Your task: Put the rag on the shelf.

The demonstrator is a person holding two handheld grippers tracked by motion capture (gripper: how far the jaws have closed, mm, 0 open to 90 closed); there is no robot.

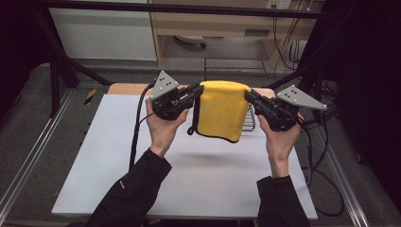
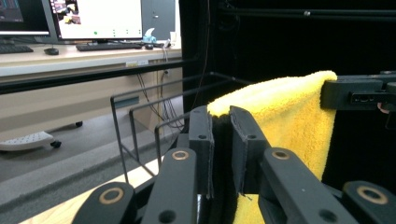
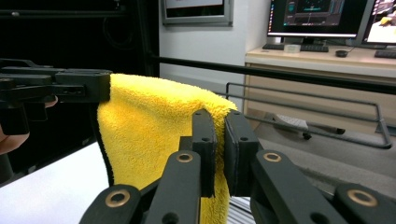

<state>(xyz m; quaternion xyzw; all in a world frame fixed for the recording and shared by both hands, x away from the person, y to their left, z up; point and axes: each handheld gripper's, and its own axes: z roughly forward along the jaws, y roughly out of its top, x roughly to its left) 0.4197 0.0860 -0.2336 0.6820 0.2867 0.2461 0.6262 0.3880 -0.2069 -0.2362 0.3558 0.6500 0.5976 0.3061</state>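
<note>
Above the white table (image 1: 118,156), each black claw (image 1: 197,91) (image 1: 247,96) pinches a corner of the fluffy yellow cloth (image 1: 222,111).

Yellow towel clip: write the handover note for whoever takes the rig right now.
Left gripper: shut on the yellow towel's left top corner.
Right gripper: shut on its right top corner.
Towel: folded, hanging in the air between both grippers above the white table, in front of the black wire rack.
Done: towel lifted.
Left: probably draping it over the rack and releasing.
</note>
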